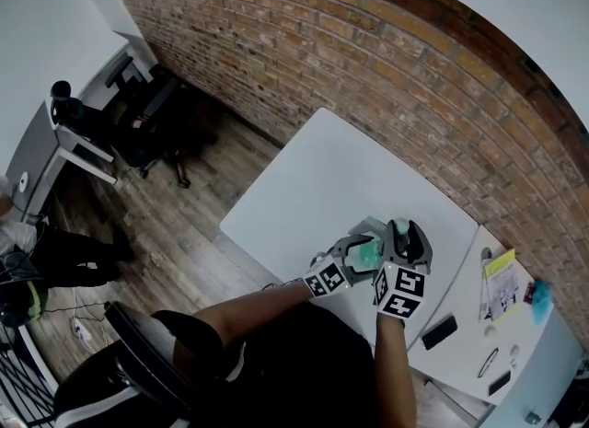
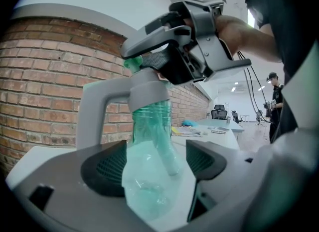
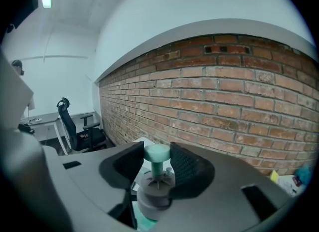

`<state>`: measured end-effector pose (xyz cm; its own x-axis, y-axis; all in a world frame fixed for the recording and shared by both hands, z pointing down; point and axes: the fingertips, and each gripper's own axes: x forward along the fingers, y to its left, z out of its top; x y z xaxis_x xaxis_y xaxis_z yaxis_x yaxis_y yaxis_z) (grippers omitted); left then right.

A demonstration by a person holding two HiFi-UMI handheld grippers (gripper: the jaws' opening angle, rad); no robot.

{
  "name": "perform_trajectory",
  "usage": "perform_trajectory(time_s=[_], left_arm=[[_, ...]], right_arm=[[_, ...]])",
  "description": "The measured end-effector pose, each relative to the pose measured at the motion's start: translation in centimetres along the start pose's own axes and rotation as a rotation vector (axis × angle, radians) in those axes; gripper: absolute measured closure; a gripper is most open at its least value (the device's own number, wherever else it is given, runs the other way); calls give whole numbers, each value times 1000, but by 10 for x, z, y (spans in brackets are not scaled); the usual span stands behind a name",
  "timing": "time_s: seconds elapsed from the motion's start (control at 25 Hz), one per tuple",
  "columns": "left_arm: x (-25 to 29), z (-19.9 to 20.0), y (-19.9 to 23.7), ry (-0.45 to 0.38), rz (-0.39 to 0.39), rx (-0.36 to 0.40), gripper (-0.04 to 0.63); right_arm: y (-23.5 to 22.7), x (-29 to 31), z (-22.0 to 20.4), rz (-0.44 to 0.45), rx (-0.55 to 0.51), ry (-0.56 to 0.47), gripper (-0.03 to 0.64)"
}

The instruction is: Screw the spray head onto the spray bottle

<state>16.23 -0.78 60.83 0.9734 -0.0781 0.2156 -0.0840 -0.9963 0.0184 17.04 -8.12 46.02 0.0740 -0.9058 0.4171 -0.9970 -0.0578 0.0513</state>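
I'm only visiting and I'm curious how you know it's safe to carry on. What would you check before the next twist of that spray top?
1. Bottle gripped by the left gripper: ok, a pad presses on each side.
2. Right gripper on the spray head: ok, the jaws are closed against its green top.
3. Spray head seated on the bottle's neck: ok, the grey collar covers the neck in the left gripper view.
4. Tube inside the bottle: ok.
5. Thread fully tight: cannot tell, the collar hides it.
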Motion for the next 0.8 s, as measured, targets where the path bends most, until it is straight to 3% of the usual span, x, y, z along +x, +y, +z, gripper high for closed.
perform_trajectory(time_s=[0.8], left_arm=[[0,2,0,-1,-4,-14,242]], right_arm=[[-15,-33,1,19,140,-180,455]])
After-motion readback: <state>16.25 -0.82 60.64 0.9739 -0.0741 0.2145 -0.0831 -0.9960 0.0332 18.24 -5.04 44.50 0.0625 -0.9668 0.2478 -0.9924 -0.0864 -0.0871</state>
